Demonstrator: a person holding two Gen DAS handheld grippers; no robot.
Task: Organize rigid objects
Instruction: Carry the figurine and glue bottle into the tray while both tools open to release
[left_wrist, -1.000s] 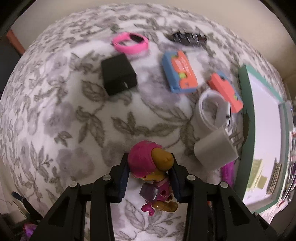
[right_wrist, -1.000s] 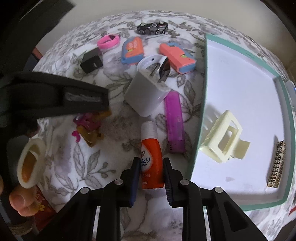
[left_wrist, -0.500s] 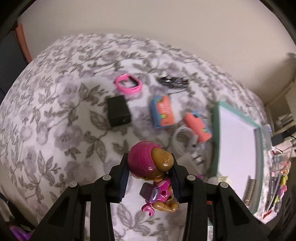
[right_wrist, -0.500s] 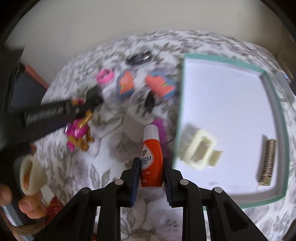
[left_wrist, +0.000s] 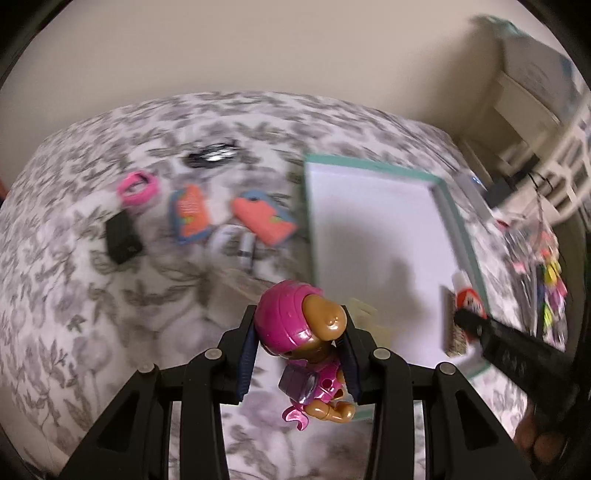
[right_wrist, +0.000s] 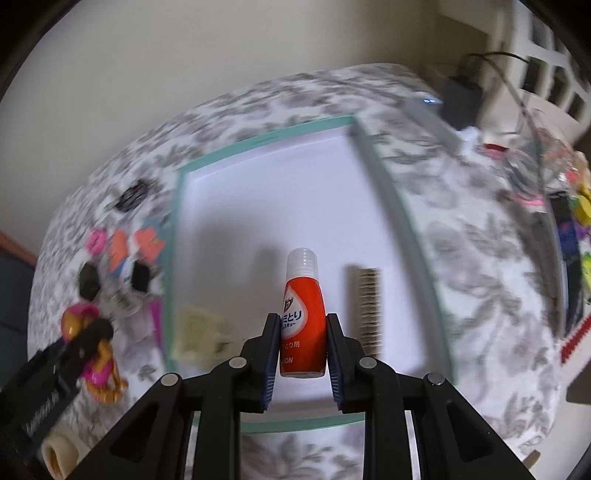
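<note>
the left gripper (left_wrist: 301, 343) is squeezed tight on a toy puppy (left_wrist: 303, 332) with a pink helmet. the blue pads press on both sides of its head, and its pink body and tan legs hang down between the black fingers. the puppy is up in the air, over the near left edge of the tray (left_wrist: 373, 164).

the right gripper (right_wrist: 302, 354) is squeezed tight on a little orange bottle (right_wrist: 303, 317) with a clear cap. the pads hold the bottom half of the bottle and the cap points away from the camera. the bottle is up in the air over the white middle of the tray (right_wrist: 266, 142).

the tray is white inside with a green rim. it lies on a bed cover (left_wrist: 74, 295) with grey leaves. in the tray, just right of the bottle, lies a small comb (right_wrist: 365, 302). near the left rim of the tray lies a pale yellow hair clip (right_wrist: 195, 332).

left of the tray, on the cover, lie more things, all a bit blurry: a pink ring (left_wrist: 138, 186), a black box (left_wrist: 122, 236), two orange and blue toys (left_wrist: 190, 214), and a dark toy car (left_wrist: 212, 157) far back. a purple thing (right_wrist: 157, 317) lies just beside the tray's left rim.

far right of the tray there is a heap of bright little things (left_wrist: 546, 280). a wall (left_wrist: 258, 48) stands behind the bed.
</note>
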